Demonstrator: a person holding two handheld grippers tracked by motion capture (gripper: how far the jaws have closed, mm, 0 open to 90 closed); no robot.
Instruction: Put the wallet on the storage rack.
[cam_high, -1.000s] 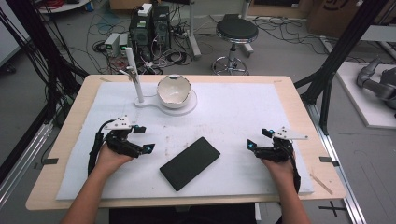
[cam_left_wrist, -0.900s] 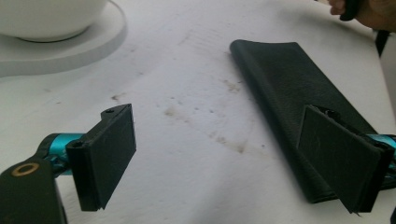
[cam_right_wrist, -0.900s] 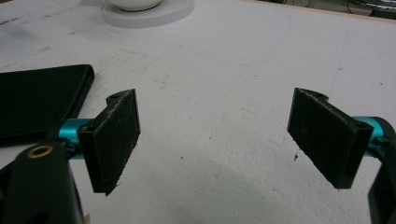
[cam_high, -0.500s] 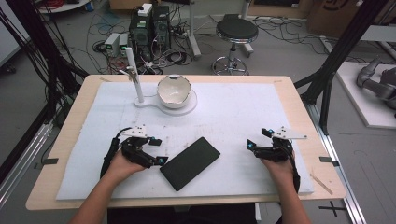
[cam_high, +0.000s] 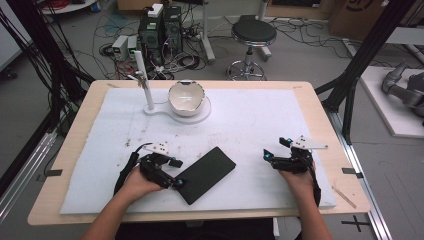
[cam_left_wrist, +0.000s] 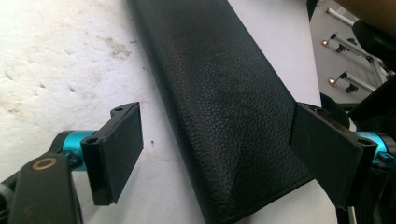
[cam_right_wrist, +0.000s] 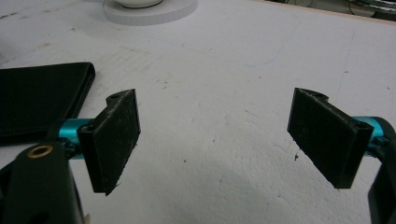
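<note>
The left gripper (cam_high: 172, 172) is standing with its jaws spread wide around the near end of a black leather case (cam_high: 206, 174), which is lying flat and slantwise on the white foam mat (cam_high: 260, 125) towards the near edge of the table. In the left gripper view the case (cam_left_wrist: 224, 107) is running up between the two jaws: one jaw is waiting clear of the case's long edge with bare mat in between, while the other is sitting at or just over the opposite edge, where contact cannot be judged. The risk here is probably a poor bite: the case is thin and low, so closing jaws may be skating over its top face, pinching only a corner, or pushing it askew across the mat. A lift taken from one end could also let the far end droop or swing. The right gripper (cam_high: 280, 159) is resting on the mat well apart from the case, its jaws likewise parted and holding nothing (cam_right_wrist: 215, 135). A white bowl (cam_high: 186, 97) on its round stand (cam_high: 197, 114) is sitting at the far side.
</note>
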